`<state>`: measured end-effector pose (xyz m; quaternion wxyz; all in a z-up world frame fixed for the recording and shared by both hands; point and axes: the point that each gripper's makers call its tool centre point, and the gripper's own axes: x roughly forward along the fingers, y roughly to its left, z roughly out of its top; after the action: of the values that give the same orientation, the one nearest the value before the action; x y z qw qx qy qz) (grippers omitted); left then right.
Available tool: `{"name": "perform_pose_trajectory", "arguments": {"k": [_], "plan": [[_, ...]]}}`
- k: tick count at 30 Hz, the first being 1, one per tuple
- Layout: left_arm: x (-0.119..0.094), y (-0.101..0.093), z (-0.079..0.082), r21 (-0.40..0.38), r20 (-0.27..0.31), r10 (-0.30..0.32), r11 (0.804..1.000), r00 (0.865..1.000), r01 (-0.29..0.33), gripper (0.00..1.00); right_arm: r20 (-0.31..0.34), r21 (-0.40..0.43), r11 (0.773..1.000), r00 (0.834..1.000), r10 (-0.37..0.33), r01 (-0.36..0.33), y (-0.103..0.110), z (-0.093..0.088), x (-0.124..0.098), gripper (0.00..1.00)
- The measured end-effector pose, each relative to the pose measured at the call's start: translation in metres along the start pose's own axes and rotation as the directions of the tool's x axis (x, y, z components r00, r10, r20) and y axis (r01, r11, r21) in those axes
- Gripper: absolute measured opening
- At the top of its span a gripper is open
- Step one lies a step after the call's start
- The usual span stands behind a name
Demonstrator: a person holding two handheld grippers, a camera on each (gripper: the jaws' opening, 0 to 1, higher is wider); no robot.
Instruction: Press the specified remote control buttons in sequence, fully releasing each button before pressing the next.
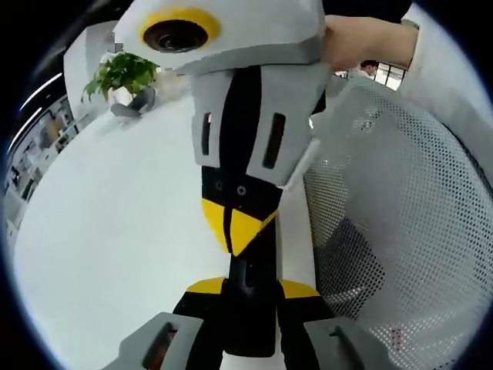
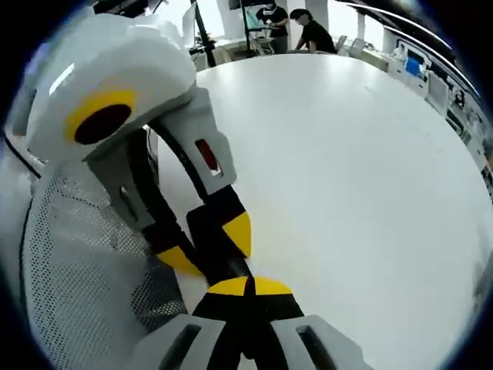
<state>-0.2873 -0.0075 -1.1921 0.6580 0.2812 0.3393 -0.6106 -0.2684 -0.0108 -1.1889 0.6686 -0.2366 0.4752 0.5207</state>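
Note:
A slim black remote control (image 1: 250, 316) stands between the yellow-tipped jaws of my left gripper (image 1: 252, 290), which is shut on it. My right gripper (image 1: 235, 230) comes down from the top of the left gripper view, jaws together, its yellow point resting against the remote's upper end. In the right gripper view, my right gripper (image 2: 248, 287) is shut with its tips meeting the remote (image 2: 231, 268), which the left gripper (image 2: 208, 245) holds in from the left. The buttons are hidden.
A wide white round table (image 2: 347, 169) spreads under both grippers. A potted plant (image 1: 123, 77) stands at its far edge. A white mesh chair (image 1: 400, 193) is close beside the grippers. A hand (image 1: 362, 42) holds the right gripper. People (image 2: 308, 31) stand beyond the table.

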Motion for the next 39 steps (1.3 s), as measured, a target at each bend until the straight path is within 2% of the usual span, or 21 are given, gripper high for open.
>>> {"name": "perform_pose_trajectory", "arguments": {"k": [2,5,9,11,14,15,17,22,24,28,32,36,39], "plan": [[0.0,0.0,0.0,0.001,0.009,0.003,1.0,1.0,-0.003,0.24,-0.028,0.002,1.0,1.0,0.007,-0.007,0.0,-0.001,0.0,0.0],[0.001,0.001,0.0,-0.005,0.021,0.006,1.0,1.0,-0.006,0.24,-0.036,0.011,1.0,0.999,0.004,-0.003,-0.001,-0.001,0.001,0.0],[0.001,0.001,0.0,-0.003,0.015,0.007,1.0,1.0,-0.007,0.24,0.001,0.033,0.999,1.0,-0.016,0.016,-0.002,-0.002,0.0,0.0],[0.0,0.001,0.0,-0.004,0.015,0.007,1.0,1.0,-0.007,0.24,0.067,0.058,0.997,0.997,-0.044,0.04,-0.003,0.0,0.0,0.0],[0.001,0.001,-0.001,-0.007,0.019,0.009,1.0,1.0,-0.009,0.24,0.182,0.086,0.993,0.979,-0.094,0.079,-0.002,-0.001,-0.003,0.0],[0.001,0.001,-0.001,-0.007,0.02,0.01,1.0,1.0,-0.01,0.24,0.206,0.087,0.992,0.973,-0.102,0.086,-0.002,-0.001,-0.003,0.0],[0.001,0.001,-0.001,-0.01,0.023,0.013,1.0,1.0,-0.013,0.24,0.244,0.142,0.986,0.963,-0.118,0.085,-0.002,-0.001,-0.004,0.0],[0.0,0.001,0.0,-0.016,0.03,0.013,1.0,0.999,-0.012,0.24,0.243,0.114,0.989,0.963,-0.118,0.092,-0.001,0.0,-0.004,0.0],[0.0,0.0,0.0,-0.017,0.033,0.013,1.0,0.999,-0.013,0.24,0.228,0.068,0.992,0.967,-0.117,0.104,0.0,-0.001,-0.004,0.0],[0.002,-0.003,0.001,-0.015,0.06,0.015,1.0,0.998,-0.014,0.24,0.205,-0.001,0.993,0.972,-0.117,0.119,0.004,-0.003,-0.005,0.0],[0.004,-0.004,0.001,0.0,0.091,0.032,0.999,0.995,-0.032,0.24,0.2,-0.025,0.993,0.974,-0.108,0.116,0.01,-0.005,-0.007,0.0],[0.004,-0.003,0.0,-0.017,0.124,0.042,0.999,0.991,-0.04,0.24,0.209,-0.067,0.992,0.974,-0.088,0.104,0.021,-0.003,-0.007,0.0],[0.004,-0.004,0.0,-0.018,0.162,0.039,0.999,0.986,-0.036,0.24,0.192,-0.101,0.989,0.977,-0.089,0.109,0.024,-0.004,-0.007,0.0]]}}
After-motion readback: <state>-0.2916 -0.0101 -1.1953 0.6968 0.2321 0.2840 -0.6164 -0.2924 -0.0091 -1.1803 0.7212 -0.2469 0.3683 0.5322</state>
